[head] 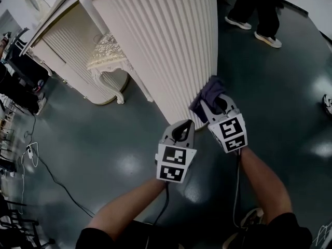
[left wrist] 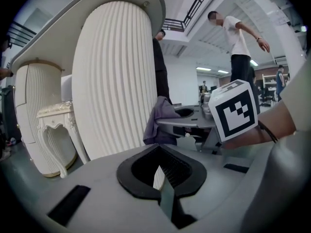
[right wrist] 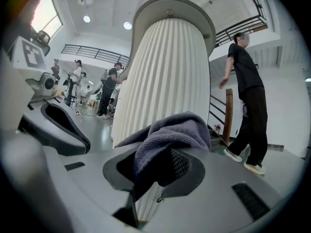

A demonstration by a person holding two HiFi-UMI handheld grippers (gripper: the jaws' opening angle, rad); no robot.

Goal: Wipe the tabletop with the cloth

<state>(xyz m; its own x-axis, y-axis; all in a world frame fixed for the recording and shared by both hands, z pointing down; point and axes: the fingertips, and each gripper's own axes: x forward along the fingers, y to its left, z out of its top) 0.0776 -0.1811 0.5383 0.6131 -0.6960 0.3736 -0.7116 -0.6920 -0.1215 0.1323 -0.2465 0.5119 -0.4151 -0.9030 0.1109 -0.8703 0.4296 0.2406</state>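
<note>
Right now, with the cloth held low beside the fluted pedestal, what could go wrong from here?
The cloth hangs bunched in the shut jaws of the right gripper, so rubbing may pull it out. It sits beside the fluted pedestal, below the tabletop rim, so the wipe may miss the top. The empty left gripper sits close and could bump the right.

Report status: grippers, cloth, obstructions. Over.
Left gripper shut, empty. Right gripper shut on cloth. Cloth beside fluted pedestal, below tabletop. Nothing blocking.

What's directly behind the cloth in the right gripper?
The white fluted table base rises right behind the cloth, held in the right gripper. The cloth covers part of its ribs; contact can't be judged.
</note>
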